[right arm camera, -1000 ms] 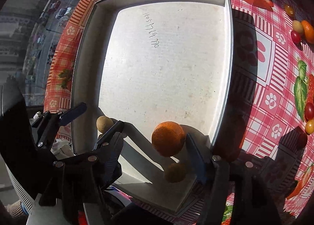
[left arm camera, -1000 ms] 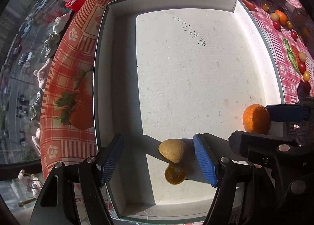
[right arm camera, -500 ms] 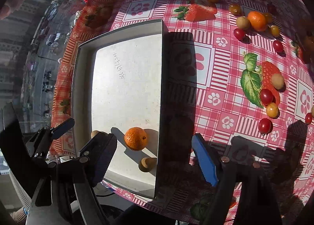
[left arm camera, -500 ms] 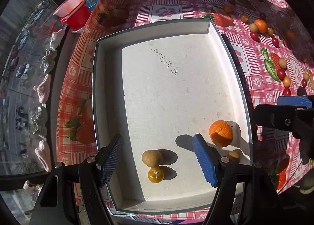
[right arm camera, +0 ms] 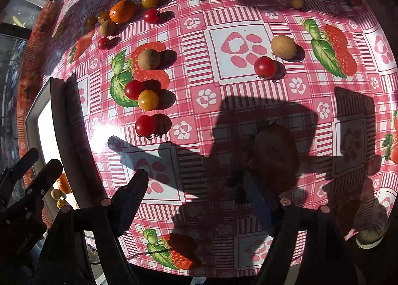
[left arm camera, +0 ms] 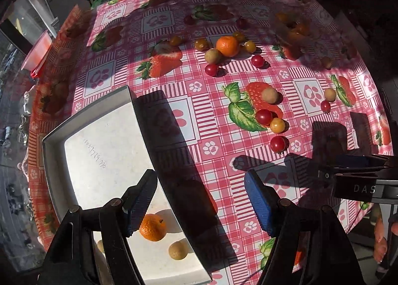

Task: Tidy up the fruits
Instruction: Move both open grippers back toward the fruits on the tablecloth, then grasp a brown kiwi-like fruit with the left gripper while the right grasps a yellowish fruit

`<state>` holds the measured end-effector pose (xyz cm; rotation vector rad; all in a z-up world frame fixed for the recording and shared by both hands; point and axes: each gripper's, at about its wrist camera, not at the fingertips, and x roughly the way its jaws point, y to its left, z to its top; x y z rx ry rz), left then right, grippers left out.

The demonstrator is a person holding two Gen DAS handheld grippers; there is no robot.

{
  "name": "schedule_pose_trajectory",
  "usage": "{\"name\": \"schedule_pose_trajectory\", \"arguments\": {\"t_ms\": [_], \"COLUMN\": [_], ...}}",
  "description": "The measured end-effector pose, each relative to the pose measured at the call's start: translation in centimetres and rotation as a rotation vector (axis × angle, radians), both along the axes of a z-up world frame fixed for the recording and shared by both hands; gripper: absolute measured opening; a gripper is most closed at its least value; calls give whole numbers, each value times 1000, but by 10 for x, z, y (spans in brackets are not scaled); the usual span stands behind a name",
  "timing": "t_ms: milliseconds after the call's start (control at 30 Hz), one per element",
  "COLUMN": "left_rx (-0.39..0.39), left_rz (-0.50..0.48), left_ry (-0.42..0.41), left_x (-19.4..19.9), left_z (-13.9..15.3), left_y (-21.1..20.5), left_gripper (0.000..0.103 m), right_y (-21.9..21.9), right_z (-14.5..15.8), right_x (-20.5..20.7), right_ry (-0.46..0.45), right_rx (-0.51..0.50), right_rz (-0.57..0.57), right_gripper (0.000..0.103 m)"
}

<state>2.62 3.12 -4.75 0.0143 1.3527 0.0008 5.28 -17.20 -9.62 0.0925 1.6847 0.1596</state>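
Left gripper and right gripper, fingers apart and empty, above the checked tablecloth; tangerine lies in the white tray, near left; loose fruits scattered far.

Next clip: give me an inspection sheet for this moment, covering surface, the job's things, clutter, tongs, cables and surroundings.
Surface: round table under a pink checked tablecloth printed with strawberries and paws; strong sun, hard shadows.
Job's things: white tray holding an orange and small tan fruits; second orange, red cherry tomatoes, yellow ones and tan fruits loose on the cloth.
Clutter: red container at the table's edge.
Tongs: left tongs open, empty; right tongs open, empty, jaws just opened wider.
Cables: nothing seen.
Surroundings: window with street view at left; dim room behind.
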Motion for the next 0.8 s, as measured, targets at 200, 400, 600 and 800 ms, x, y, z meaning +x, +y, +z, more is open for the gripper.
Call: {"name": "schedule_pose_trajectory", "arguments": {"t_ms": [200, 400, 600, 800], "left_rx": [-9, 19, 28, 38], "left_rz": [-52, -50, -23, -24], "left_ry": [0, 30, 59, 69], "left_x": [44, 83, 106, 114], "left_z": [-13, -40, -60, -72], "left_y": [-42, -64, -71, -78], "left_gripper": [74, 74, 74, 73], "right_y": [-50, -69, -69, -63], "right_z": [3, 0, -14, -24], "right_x": [30, 67, 98, 110], "right_ry": [-54, -98, -113, -108], "right_rx": [-37, -36, -34, -37], "right_rz": [-92, -120, -102, -96], "right_gripper": [81, 81, 81, 76]}}
